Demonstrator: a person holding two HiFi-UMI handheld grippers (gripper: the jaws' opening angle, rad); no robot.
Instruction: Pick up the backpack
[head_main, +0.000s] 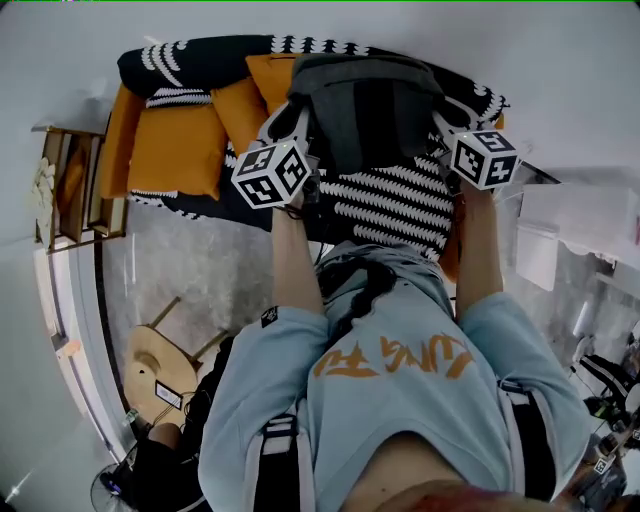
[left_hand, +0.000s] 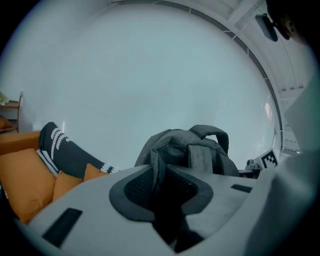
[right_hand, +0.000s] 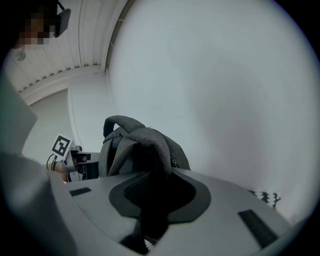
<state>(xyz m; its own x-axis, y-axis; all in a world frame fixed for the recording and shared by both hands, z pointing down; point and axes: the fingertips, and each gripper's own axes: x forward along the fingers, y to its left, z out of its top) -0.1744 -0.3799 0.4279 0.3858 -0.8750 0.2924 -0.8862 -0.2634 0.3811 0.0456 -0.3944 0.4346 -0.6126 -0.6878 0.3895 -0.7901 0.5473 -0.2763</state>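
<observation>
the backpack hangs at twelve o'clock in the head view, apparently clear of the sofa. the left gripper and right gripper each clamp narrowly on its grey fabric. the pickup looks essentially done.

Matt grey woven cloth backpack, soft orange fabric cushions, black-and-white knitted throw, pale wooden stool.

Dark grey backpack hangs upright in mid-air, held by a strap on each side, top handle arched, above a striped sofa.
</observation>
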